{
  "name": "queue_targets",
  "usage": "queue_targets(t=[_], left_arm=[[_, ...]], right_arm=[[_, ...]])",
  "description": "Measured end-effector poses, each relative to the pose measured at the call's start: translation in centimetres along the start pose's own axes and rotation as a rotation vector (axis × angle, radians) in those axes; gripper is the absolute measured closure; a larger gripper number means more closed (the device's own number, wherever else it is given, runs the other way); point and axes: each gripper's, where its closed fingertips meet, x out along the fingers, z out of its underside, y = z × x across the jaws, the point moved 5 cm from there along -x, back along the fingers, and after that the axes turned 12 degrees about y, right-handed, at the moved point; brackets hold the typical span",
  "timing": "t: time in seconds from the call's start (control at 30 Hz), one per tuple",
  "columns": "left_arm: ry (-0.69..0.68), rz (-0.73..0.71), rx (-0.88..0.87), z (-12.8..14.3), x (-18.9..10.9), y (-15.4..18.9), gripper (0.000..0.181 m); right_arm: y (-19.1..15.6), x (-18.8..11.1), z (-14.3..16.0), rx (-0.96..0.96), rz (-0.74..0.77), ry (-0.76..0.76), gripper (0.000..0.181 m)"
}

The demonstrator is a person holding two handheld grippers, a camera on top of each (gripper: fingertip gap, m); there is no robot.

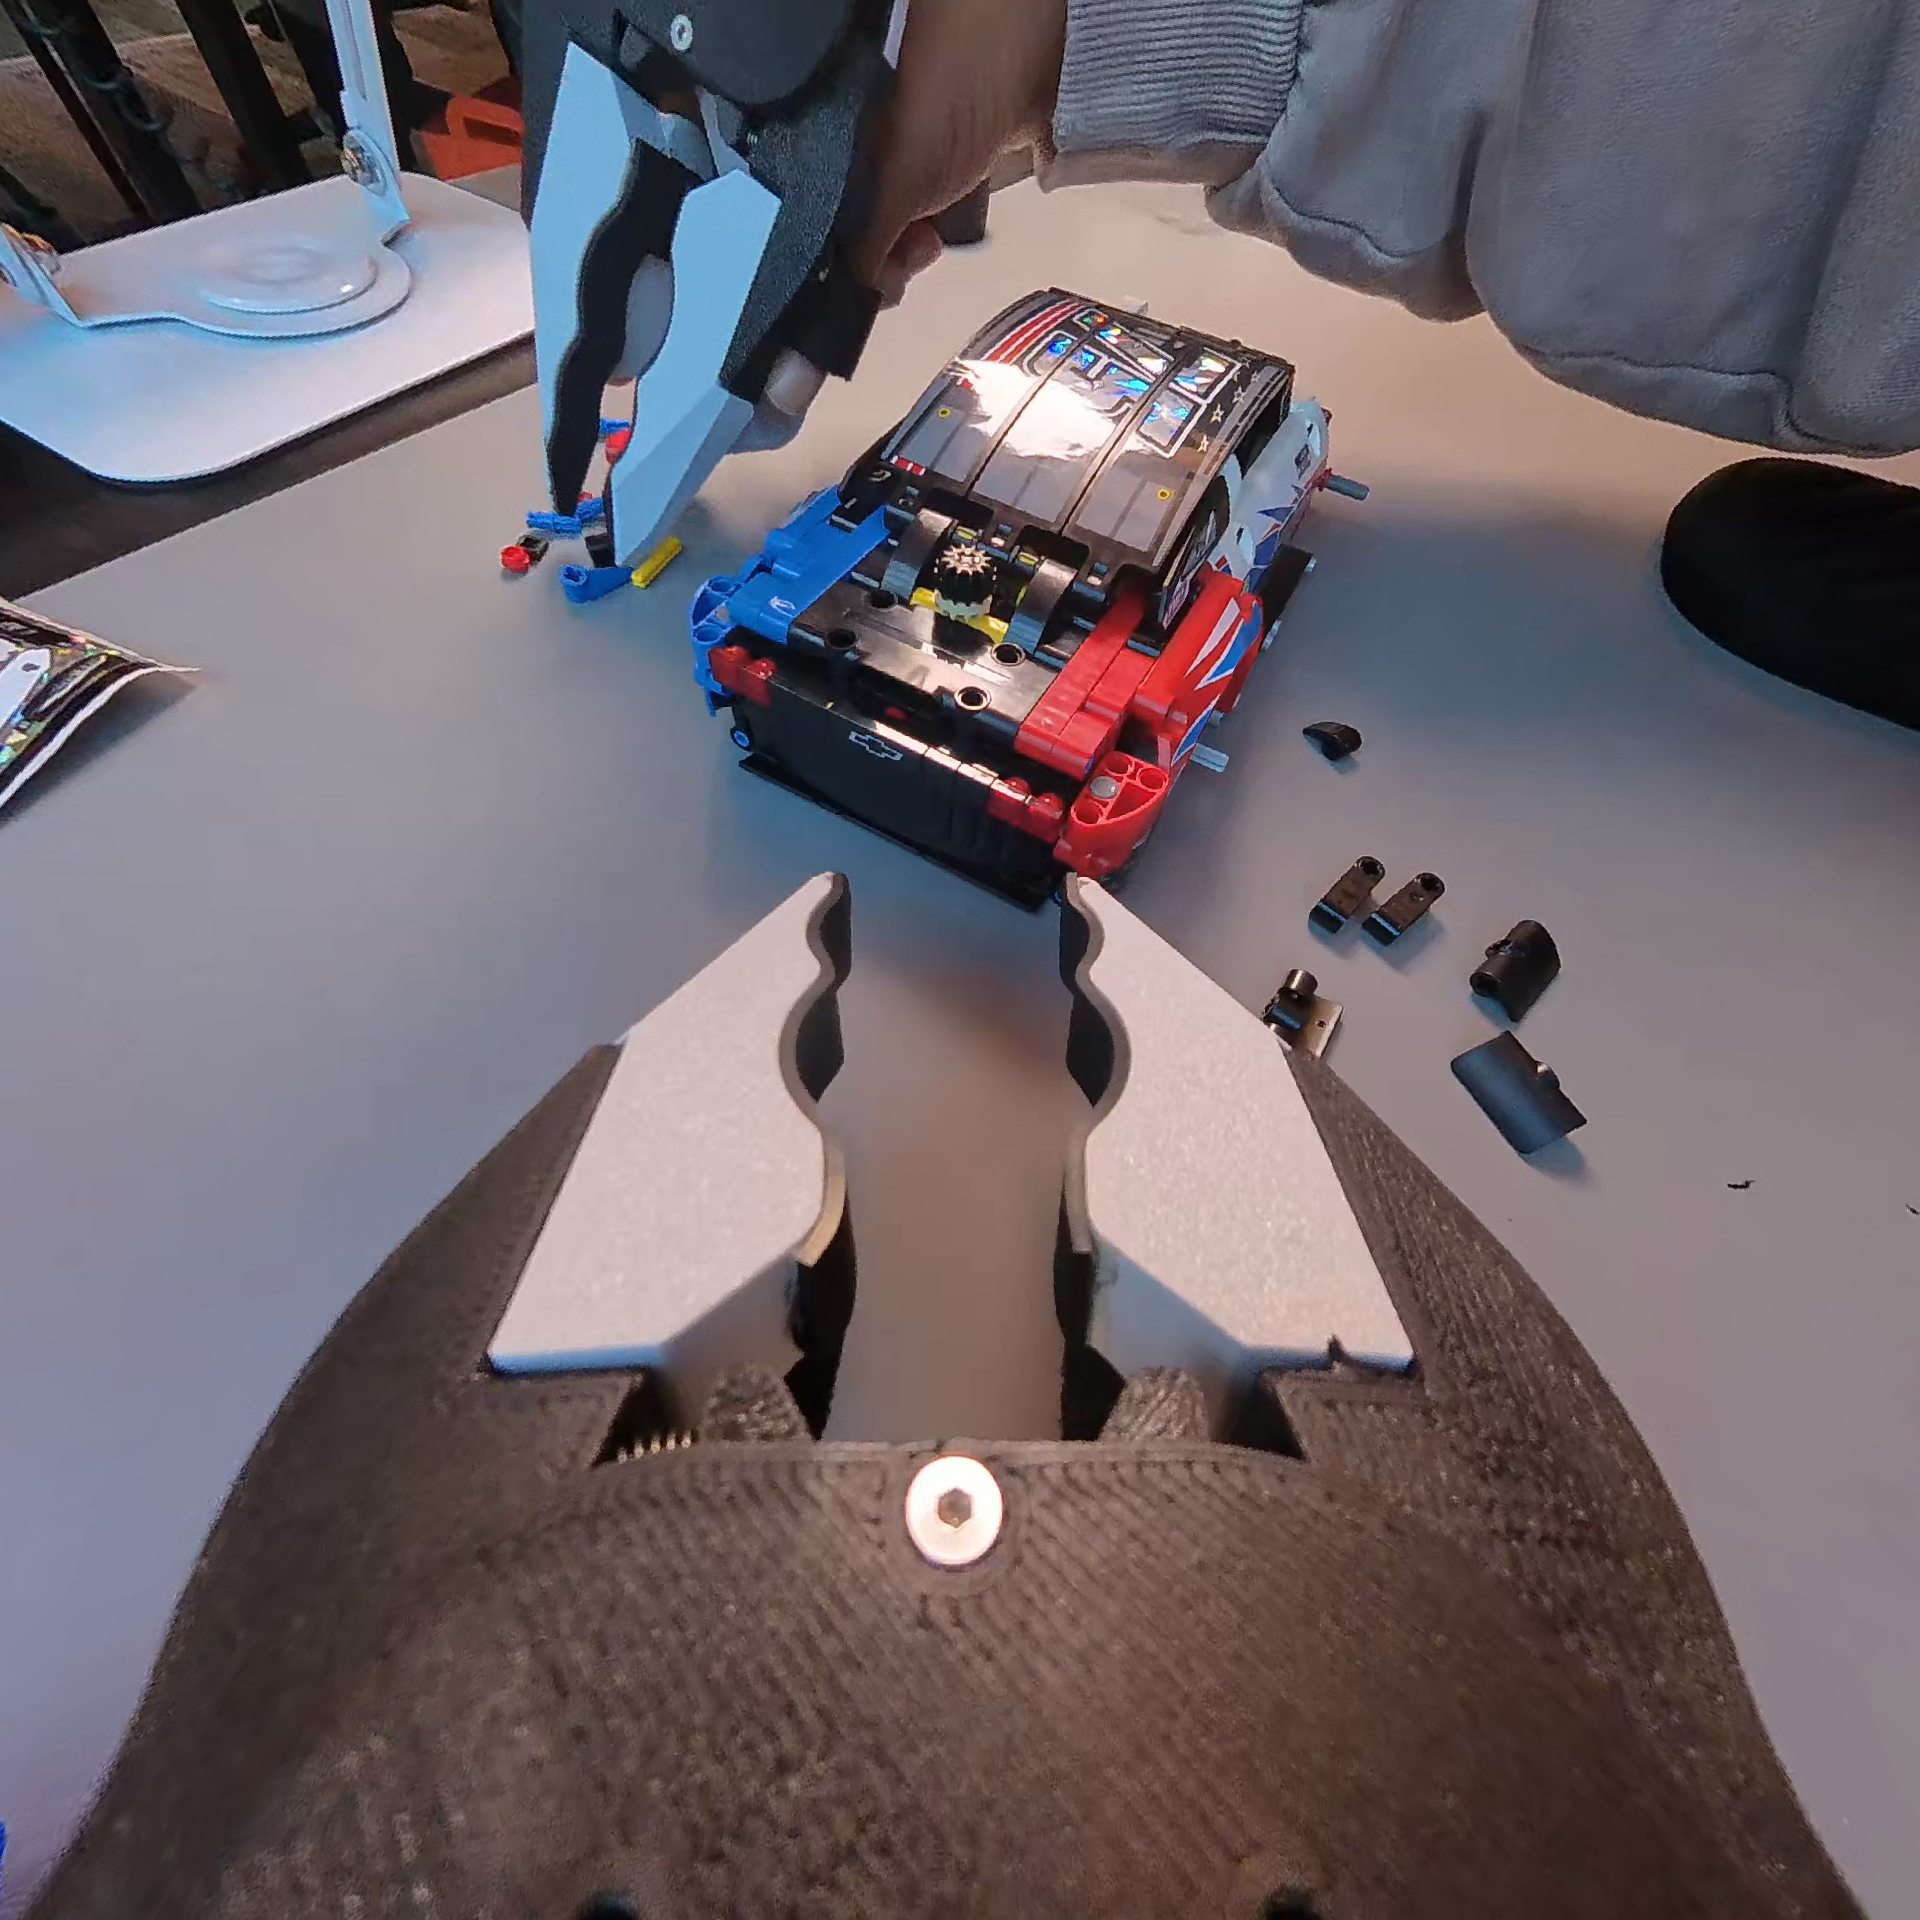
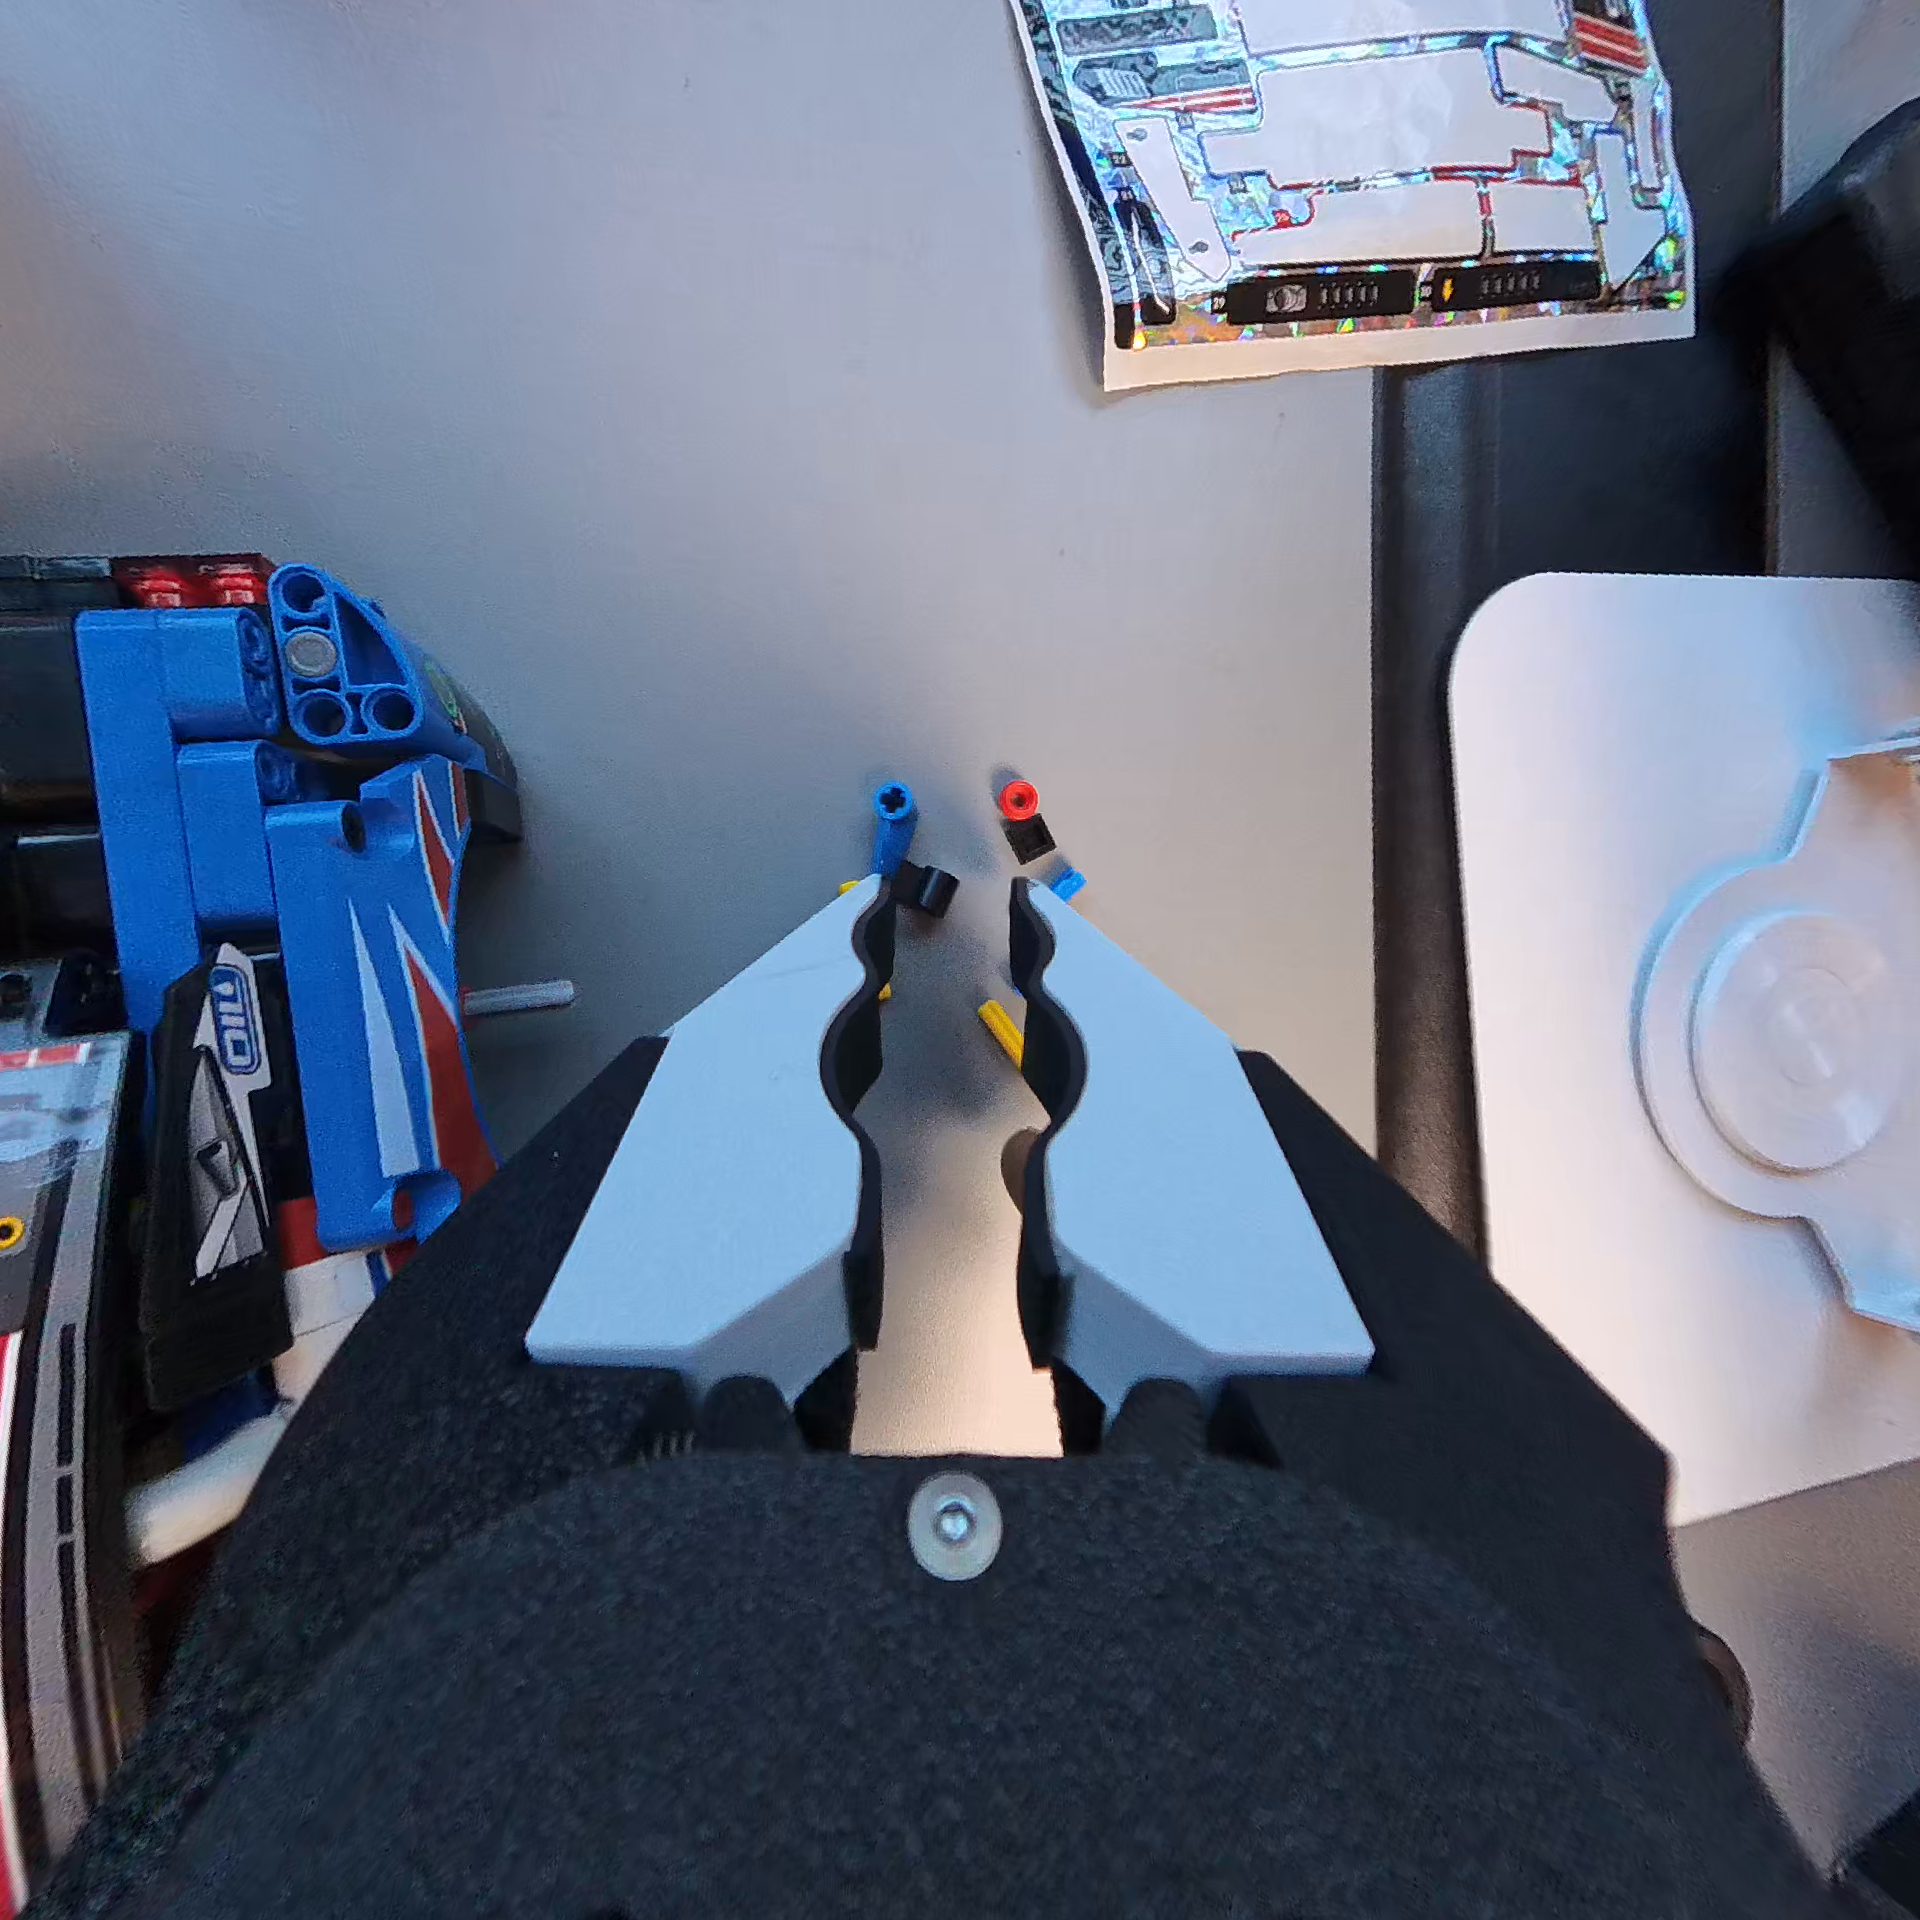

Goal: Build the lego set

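the lego car stands on the grey table just ahead of the left gripper, jaws apart and empty, while the right gripper, jaws also apart and empty, points down over small loose pieces beside the car's blue flank.

Left wrist view: my camera looks low along the counter, facing the lego car.
Right wrist view: mine looks steeply down, close.
Shared: the car, loose small pieces.
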Motion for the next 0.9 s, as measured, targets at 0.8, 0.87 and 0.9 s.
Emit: queue_targets(t=[0.8, 0.87, 0.9], left_arm=[[0.091, -0.046, 0.065, -1.4, -0.6, 0.0, 0.137], [0.112, -0.054, 0.086, -1.8, -0.7, 0.2, 0.137], [0.122, -0.059, 0.096, -1.9, -0.7, 0.2, 0.137]], right_arm=[[-19.0, -15.6, 0.3, 0.060, -0.011, 0.159, 0.176], [-20.8, -15.1, 2.7, 0.126, 0.015, 0.141, 0.176], [-21.5, -14.8, 3.5, 0.160, 0.029, 0.141, 0.176]])
